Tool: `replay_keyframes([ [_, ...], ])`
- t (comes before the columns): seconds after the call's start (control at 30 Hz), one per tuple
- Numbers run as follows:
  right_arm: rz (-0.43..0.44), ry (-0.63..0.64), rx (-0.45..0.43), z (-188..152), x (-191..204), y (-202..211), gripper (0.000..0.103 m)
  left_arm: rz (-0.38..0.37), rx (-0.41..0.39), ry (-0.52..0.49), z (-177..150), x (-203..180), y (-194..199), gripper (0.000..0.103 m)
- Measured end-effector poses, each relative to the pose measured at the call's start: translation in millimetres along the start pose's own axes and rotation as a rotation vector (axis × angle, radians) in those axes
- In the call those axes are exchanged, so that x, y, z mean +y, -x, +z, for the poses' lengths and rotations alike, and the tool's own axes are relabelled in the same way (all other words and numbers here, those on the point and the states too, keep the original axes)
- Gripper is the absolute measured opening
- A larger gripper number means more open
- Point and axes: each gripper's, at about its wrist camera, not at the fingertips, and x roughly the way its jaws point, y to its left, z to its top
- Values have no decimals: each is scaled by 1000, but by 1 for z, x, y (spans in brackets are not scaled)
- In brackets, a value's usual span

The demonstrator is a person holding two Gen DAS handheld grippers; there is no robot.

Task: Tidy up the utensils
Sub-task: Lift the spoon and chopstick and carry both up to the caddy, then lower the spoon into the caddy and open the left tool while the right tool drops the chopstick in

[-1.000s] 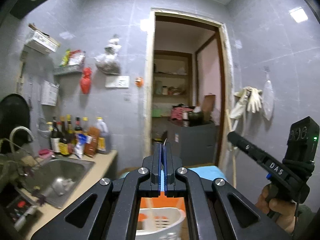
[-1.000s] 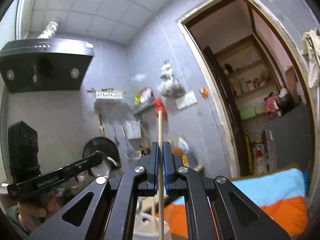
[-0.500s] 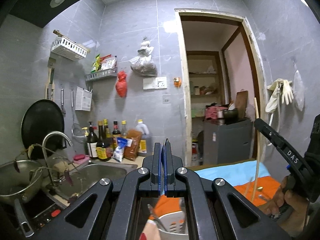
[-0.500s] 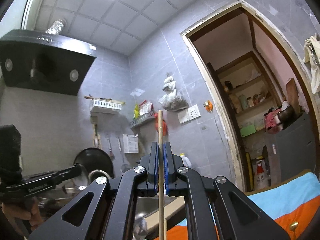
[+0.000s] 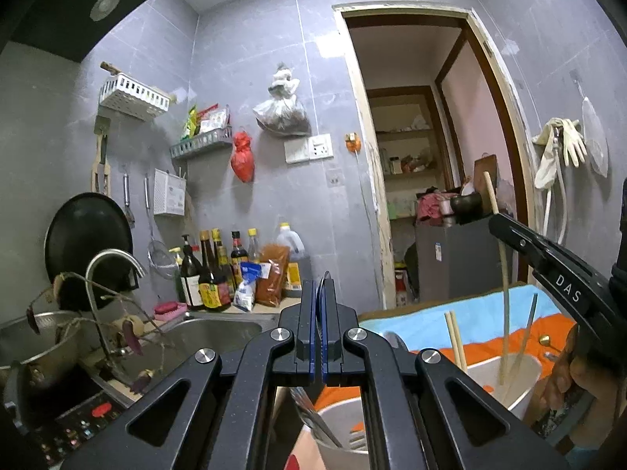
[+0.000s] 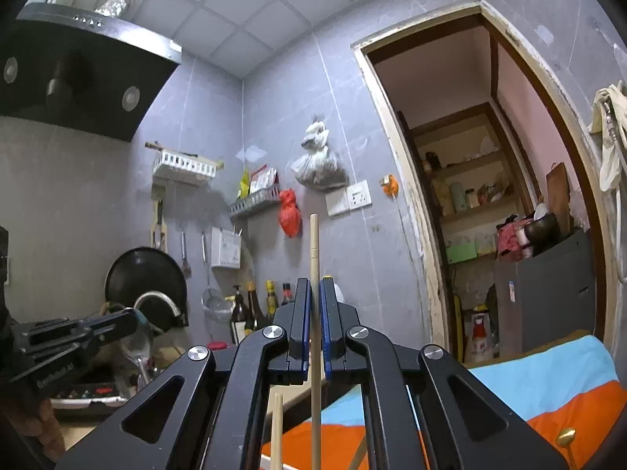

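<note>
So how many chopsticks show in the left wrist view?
3: one chopstick in the right gripper, tip in the white holder; a pair standing in that holder. A thin grey stick there may be another.

My left gripper [image 5: 318, 327] pinched on a thin metal utensil [image 5: 323, 280], white holder [image 5: 341, 423] below; my right gripper [image 5: 505, 227] gripping a chopstick [image 5: 503, 297] over another white cup [image 5: 525, 380]; sink [image 5: 211, 333] to the left

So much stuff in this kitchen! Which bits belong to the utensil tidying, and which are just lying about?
In the job:
- chopstick held by right hand-held gripper
- thin metal utensil held by left hand-held gripper
- white utensil holder

Lying about:
- sauce bottles
- black pan
- red bag
- rubber gloves
</note>
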Motion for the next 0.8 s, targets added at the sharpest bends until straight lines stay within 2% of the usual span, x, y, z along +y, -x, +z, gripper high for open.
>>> replay_keyframes([
  [0.33, 29, 19, 87, -13, 6, 2, 3, -42, 104, 38, -13, -3, -13, 1],
  [0.57, 53, 15, 160, -16, 6, 5, 4, -115, 182, 137, -13, 4, -15, 3],
  [0.73, 62, -2, 186, -14, 3, 10, 8, -163, 228, 198, -12, 6, -15, 5],
  [0.8, 63, -12, 192, -12, 1, 12, 13, -191, 250, 225, -11, 8, -15, 6],
])
